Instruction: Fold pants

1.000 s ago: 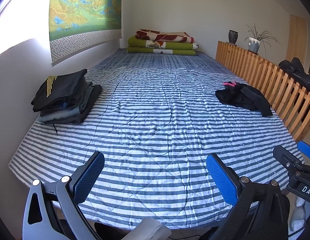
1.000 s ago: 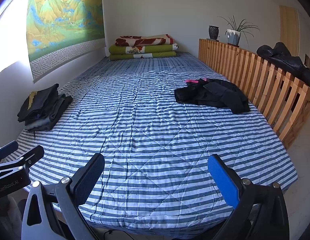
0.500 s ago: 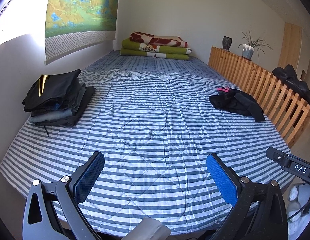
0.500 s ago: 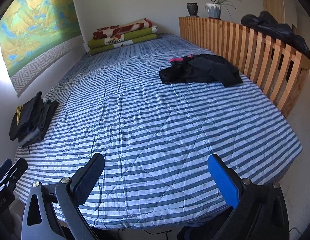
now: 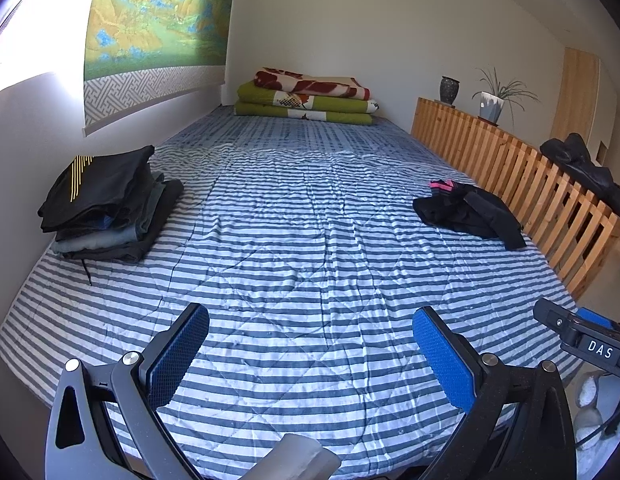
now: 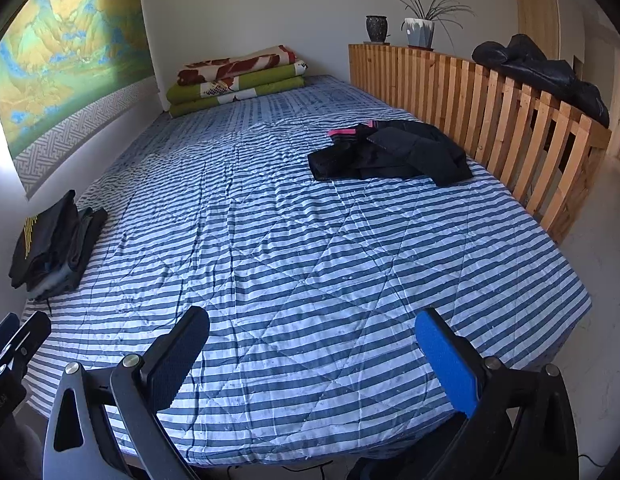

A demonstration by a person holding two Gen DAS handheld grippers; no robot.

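Crumpled black pants with a pink waistband (image 5: 468, 210) (image 6: 394, 154) lie on the right side of the striped bed (image 5: 302, 248) (image 6: 294, 248), close to the wooden slat rail. A stack of folded dark pants (image 5: 104, 200) (image 6: 50, 244) sits at the bed's left edge by the wall. My left gripper (image 5: 310, 344) hangs open over the bed's near edge, holding nothing. My right gripper (image 6: 312, 344) is open too, also at the near edge and far from the crumpled pants. The right gripper's side shows at the right of the left wrist view.
Folded green and red blankets (image 5: 306, 98) (image 6: 238, 80) lie at the bed's far end. A wooden slat rail (image 6: 490, 112) runs along the right, with a black bag (image 6: 542, 72) and potted plants (image 6: 420, 28) on top. A wall hanging (image 5: 150, 28) covers the left wall.
Both grippers stay open while their views shift: the right one has swung toward the crumpled pants, which now appear larger and closer. The left view has shifted slightly back.
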